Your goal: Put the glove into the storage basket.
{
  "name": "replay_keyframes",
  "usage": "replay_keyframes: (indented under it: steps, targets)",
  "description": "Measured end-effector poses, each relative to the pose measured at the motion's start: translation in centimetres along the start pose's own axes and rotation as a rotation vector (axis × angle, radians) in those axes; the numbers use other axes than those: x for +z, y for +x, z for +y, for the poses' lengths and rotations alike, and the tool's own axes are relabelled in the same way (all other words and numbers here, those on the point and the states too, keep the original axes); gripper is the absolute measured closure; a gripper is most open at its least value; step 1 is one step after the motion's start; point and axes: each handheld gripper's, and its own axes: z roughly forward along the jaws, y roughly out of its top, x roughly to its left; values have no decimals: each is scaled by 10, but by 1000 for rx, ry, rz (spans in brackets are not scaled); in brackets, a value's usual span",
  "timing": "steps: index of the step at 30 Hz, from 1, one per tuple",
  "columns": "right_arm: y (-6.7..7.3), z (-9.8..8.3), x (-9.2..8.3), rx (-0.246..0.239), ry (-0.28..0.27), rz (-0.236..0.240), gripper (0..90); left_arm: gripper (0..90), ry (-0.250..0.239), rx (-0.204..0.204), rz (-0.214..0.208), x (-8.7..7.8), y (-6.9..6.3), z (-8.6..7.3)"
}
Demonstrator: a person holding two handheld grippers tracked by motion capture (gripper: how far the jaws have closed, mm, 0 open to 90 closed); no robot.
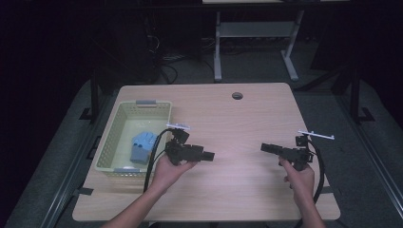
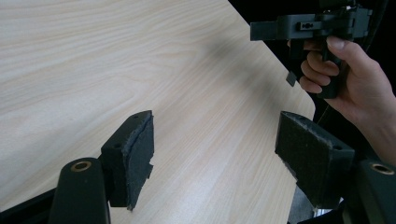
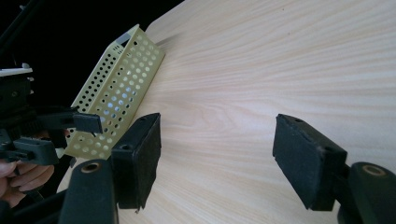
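- I am holding the left hand-held gripper (image 1: 209, 155) over the middle of the surface (image 1: 237, 123), jaws standing wide apart with nothing between them; bare wood grain is showing between its pads (image 2: 135, 154).
- I am holding the right hand-held gripper (image 1: 266, 147) opposite it, pointing inward at the left one, jaws likewise spread and empty; its pads (image 3: 308, 158) are framing plain wood.
- The two hand-held grippers are hovering apart, tips facing each other, touching nothing.
- The blue folded item (image 1: 141, 146), cloth by the look of it, is lying inside the yellow perforated basket (image 1: 107, 142) at the left side of the surface, just beside my left hand (image 1: 167, 172).
- Judging the step: both tools are free, so I am between handlings, either just done placing or about to fetch.
- Next move, as I reckon it: swinging the left hand-held gripper over the basket rim and coming down cleanly on the blue item without catching the wall.
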Motion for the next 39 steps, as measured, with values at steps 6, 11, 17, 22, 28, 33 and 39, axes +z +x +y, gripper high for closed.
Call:
replay_keyframes:
  steps: [6, 11, 17, 22, 28, 33, 39]
  targets:
    - [-10, -8, -6, 6, 9, -11, 313, 277, -10, 34, -5, 9, -6, -10]
    - [-18, -16, -14, 18, 12, -16, 304, 276, -10, 48, -13, 18, -12, -17]
    - [-24, -23, -24, 31, -5, 3, 299, 269, 4, 58, -61, 27, -16, -27]
    - [-28, -29, -31, 35, -8, 5, 297, 263, 5, 69, -72, 32, -17, -33]
    - [-29, -36, -36, 35, -4, 19, 282, 257, 7, 58, -91, 36, -19, -44]
    - [-29, -44, -36, 29, 9, 32, 269, 254, 10, 64, -100, 37, -19, -55]
    - [-25, -51, -36, 26, 21, 63, 256, 250, -5, 66, -118, 35, -20, -65]
